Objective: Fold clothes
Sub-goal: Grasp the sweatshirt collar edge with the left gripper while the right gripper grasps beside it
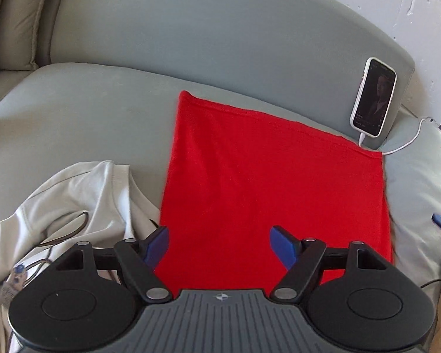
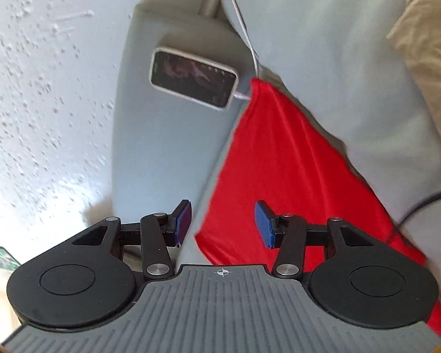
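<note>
While the red garment (image 1: 273, 182) lies flat on the sofa (image 1: 108, 111), the left gripper (image 1: 219, 245) and right gripper (image 2: 223, 223) hover with jaws parted, holding nothing. It looks soft and light; pinch a corner.

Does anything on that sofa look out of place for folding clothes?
Yes: a phone leans on the sofa back, its white cable trailing at the red cloth's far corner. A white garment lies crumpled beside it.
</note>
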A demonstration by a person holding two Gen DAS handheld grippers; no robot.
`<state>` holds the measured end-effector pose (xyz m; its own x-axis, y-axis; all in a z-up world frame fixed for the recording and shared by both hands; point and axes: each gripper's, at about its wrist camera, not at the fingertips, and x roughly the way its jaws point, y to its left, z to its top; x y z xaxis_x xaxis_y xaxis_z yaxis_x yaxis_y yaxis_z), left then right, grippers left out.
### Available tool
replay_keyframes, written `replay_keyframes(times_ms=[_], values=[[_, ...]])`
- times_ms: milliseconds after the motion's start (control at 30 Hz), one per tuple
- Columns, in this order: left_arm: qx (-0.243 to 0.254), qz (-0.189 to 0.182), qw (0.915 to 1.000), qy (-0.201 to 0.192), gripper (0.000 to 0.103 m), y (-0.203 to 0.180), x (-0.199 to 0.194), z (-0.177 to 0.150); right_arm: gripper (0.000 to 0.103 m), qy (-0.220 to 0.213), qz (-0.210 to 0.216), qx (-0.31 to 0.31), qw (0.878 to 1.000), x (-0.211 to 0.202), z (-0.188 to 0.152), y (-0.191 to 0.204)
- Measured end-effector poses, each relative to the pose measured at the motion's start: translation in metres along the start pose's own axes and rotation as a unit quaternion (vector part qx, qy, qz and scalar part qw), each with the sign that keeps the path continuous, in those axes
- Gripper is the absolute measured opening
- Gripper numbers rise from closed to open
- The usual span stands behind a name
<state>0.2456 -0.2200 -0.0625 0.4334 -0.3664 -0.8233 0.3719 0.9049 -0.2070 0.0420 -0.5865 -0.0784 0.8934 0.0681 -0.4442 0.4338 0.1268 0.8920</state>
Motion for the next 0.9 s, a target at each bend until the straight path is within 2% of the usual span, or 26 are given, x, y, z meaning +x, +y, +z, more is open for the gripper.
replay_keyframes(times_ms=[33,100,200,300,367,400,467,500,600,667,700,767,900], values=[[0.005,0.003,1.0,0.003,0.073,-0.001,0.007,0.002,0.051,-0.031,-0.008,-0.026,0.999,0.005,0.005,0.003],[0.012,0.026,0.9996,0.001,0.073,0.0,0.02,0.01,0.051,-0.081,-0.05,-0.1,0.991,0.021,0.017,0.013],[0.008,0.061,0.998,-0.013,0.073,0.007,0.037,0.027,0.05,-0.115,-0.121,-0.207,0.964,0.055,0.036,0.024],[0.004,0.093,0.995,-0.035,0.074,0.016,0.051,0.045,0.05,-0.116,-0.179,-0.295,0.931,0.09,0.053,0.029],[0.022,0.124,0.9905,-0.054,0.075,0.019,0.063,0.058,0.047,-0.084,-0.194,-0.326,0.921,0.111,0.073,0.022],[0.024,0.133,0.9892,-0.056,0.075,0.022,0.071,0.065,0.046,-0.057,-0.196,-0.33,0.922,0.122,0.081,0.019],[0.023,0.127,0.9894,-0.066,0.076,0.03,0.082,0.074,0.037,-0.013,-0.191,-0.329,0.925,0.139,0.093,0.015],[0.023,0.124,0.9895,-0.071,0.076,0.034,0.088,0.079,0.034,-0.007,-0.194,-0.335,0.922,0.146,0.096,0.016],[0.035,0.106,0.9901,-0.084,0.077,0.041,0.102,0.088,0.034,0.014,-0.211,-0.358,0.91,0.166,0.102,0.018],[0.03,0.062,0.9948,-0.074,0.076,0.048,0.109,0.093,0.034,0.031,-0.221,-0.381,0.897,0.176,0.102,0.021],[0.025,0.035,0.9968,-0.067,0.075,0.052,0.113,0.095,0.034,0.036,-0.222,-0.387,0.895,0.177,0.101,0.022],[0.013,0.006,0.9979,-0.063,0.074,0.055,0.118,0.101,0.036,0.045,-0.221,-0.397,0.89,0.178,0.101,0.022],[-0.011,-0.017,0.9978,-0.064,0.074,0.061,0.124,0.109,0.035,0.046,-0.204,-0.379,0.901,0.175,0.105,0.017]])
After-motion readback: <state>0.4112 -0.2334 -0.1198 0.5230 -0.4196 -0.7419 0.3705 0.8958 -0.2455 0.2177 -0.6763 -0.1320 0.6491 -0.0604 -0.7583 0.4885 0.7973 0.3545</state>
